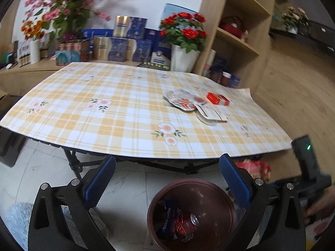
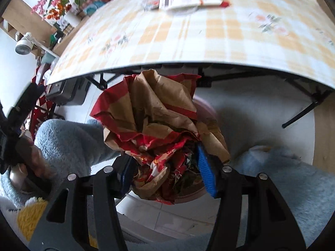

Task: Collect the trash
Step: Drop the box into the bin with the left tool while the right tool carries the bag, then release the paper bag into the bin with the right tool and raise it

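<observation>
Table edge [image 2: 188,64] above crumpled bag [image 2: 155,121]

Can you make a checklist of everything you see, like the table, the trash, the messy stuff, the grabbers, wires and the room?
Surface: table under a yellow checked cloth.
Job's things: crumpled paper bag in the right gripper; bin on the floor holds a can; wrappers and red box on the table.
Clutter: nothing seen beyond those.
Grippers: left gripper open, empty, above the bin.
Cables: nothing seen.
Surroundings: flowers, boxes, shelves.
</observation>
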`<move>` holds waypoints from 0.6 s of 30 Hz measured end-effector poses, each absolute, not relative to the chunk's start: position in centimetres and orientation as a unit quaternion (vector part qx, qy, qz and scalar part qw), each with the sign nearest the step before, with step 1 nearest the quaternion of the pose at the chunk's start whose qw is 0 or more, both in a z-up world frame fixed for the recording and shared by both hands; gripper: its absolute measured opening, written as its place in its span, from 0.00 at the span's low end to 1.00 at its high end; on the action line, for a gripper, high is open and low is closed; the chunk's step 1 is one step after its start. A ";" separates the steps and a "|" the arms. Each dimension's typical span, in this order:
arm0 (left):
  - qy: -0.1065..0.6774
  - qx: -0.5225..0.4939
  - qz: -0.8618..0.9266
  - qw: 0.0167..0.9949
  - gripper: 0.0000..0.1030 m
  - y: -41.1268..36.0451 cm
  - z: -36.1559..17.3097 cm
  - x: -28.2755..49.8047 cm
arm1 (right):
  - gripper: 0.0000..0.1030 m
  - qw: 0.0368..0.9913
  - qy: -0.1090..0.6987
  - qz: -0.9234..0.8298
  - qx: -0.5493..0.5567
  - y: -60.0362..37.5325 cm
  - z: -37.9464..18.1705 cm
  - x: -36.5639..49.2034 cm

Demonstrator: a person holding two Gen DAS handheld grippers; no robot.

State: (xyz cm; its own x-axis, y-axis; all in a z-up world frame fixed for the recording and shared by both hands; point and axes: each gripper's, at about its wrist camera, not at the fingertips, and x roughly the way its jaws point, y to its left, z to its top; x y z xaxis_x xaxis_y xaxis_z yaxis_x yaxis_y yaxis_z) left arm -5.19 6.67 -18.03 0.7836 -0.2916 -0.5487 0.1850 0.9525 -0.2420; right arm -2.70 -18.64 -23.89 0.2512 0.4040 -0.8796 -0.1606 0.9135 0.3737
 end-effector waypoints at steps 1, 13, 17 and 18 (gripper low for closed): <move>0.304 -0.090 -0.125 0.940 0.94 6.8 -18.1 -5.2 | 0.55 0.782 0.589 0.178 0.103 -18.4 -24.3 -2.5; 0.318 -0.096 -0.110 0.937 0.94 7.4 -18.8 -4.9 | 0.83 0.793 0.575 0.171 0.106 -17.6 -25.2 -1.3; 0.325 -0.093 -0.103 0.935 0.94 7.2 -19.1 -4.6 | 0.91 0.815 0.549 0.160 0.100 -18.5 -24.1 -1.4; 0.327 -0.090 -0.099 0.936 0.94 7.1 -19.2 -4.5 | 0.94 0.819 0.544 0.156 0.096 -18.7 -23.9 -1.4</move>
State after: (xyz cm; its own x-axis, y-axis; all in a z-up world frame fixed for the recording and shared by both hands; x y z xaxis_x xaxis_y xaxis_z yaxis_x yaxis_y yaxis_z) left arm -4.55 7.13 -19.17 0.7666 -0.2432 -0.5943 0.1258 0.9644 -0.2324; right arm -1.37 -18.70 -23.89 0.3600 0.3608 -0.8604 -0.1512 0.9326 0.3278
